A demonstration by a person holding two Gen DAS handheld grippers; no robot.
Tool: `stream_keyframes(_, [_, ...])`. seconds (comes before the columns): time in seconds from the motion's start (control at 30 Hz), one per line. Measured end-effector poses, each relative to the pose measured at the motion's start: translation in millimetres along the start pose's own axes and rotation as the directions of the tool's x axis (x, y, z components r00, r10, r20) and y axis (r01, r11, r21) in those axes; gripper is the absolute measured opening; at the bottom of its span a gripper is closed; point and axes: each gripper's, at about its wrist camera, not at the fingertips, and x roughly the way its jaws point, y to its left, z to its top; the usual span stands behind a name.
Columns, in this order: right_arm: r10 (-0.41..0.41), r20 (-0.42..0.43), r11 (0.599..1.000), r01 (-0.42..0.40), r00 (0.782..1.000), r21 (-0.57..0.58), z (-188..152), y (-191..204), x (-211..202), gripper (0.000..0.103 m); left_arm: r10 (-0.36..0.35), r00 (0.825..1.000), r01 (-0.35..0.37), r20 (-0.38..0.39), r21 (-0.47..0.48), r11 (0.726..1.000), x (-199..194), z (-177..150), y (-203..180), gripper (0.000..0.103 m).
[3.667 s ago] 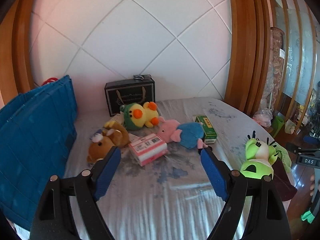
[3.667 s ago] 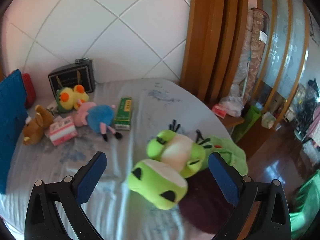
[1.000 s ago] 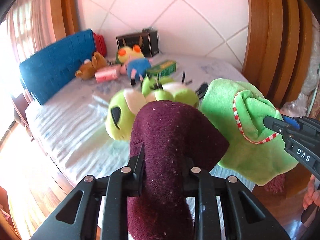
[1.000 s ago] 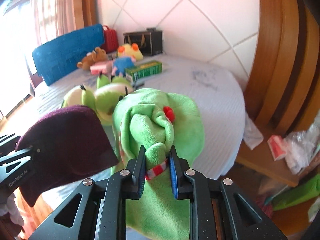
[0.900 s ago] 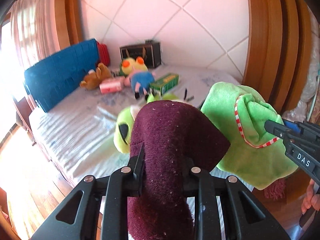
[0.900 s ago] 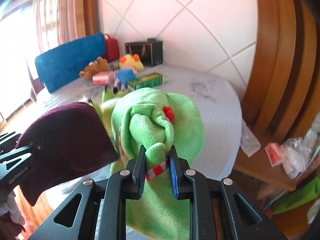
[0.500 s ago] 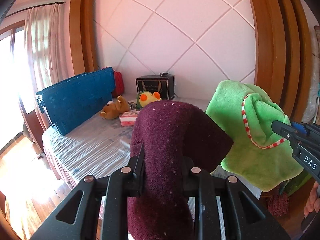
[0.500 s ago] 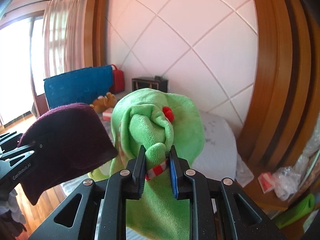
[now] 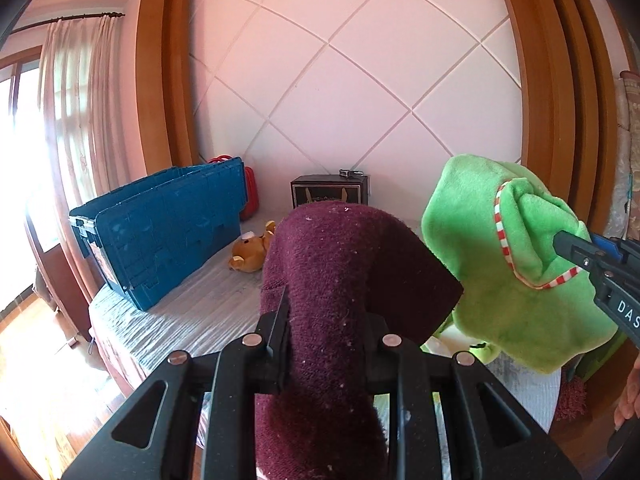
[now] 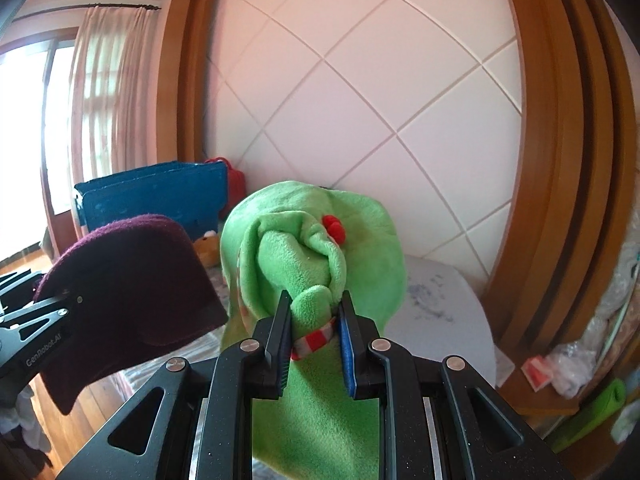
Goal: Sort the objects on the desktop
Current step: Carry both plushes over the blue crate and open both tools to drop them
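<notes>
My left gripper [image 9: 324,320] is shut on a thick maroon towel [image 9: 344,256], which bulges up between the fingers and hangs below them. My right gripper [image 10: 314,320] is shut on a fluffy green cloth [image 10: 316,252] with red-and-white trim and a small red bobble. Both cloths hang in the air above the near end of the table [image 9: 192,312]. In the left wrist view the green cloth [image 9: 508,256] and the right gripper [image 9: 584,252] show at the right. In the right wrist view the maroon towel [image 10: 132,276] and the left gripper [image 10: 44,312] show at the left.
A blue plastic crate [image 9: 160,232] stands on the table's left side, a red bag [image 9: 250,192] behind it. A brown plush bear [image 9: 250,254] lies beside the crate, and a dark gift bag [image 9: 330,192] stands at the tiled back wall. Wooden floor lies below left.
Both grippers have risen with their cloths still gripped, and the view has tilted up. The table and toys have sunk low in the frames, and the green frog plush is now almost hidden.
</notes>
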Motion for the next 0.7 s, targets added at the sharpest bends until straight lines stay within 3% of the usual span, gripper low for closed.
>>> stream_keyframes(0.2, [-0.04, 0.001, 0.999, 0.04, 0.999, -0.018, 16.6, 51.0, 24.2, 0.02, 0.004, 1.0, -0.003, 0.012, -0.04, 0.999, 23.4, 8.7, 59.9, 0.023])
stream_keyframes(0.33, [-0.029, 0.0, 0.999, 0.029, 1.0, -0.036, 29.7, 90.2, 63.7, 0.02, 0.019, 1.0, -0.018, 0.011, -0.05, 0.999, 54.1, 15.5, 99.6, 0.023])
stream_keyframes(0.7, [0.056, -0.001, 0.998, -0.056, 0.998, 0.022, 74.1, 168.9, 208.5, 0.02, 0.048, 0.998, -0.047, -0.043, 0.033, 0.998, 193.2, 71.7, 185.9, 0.023])
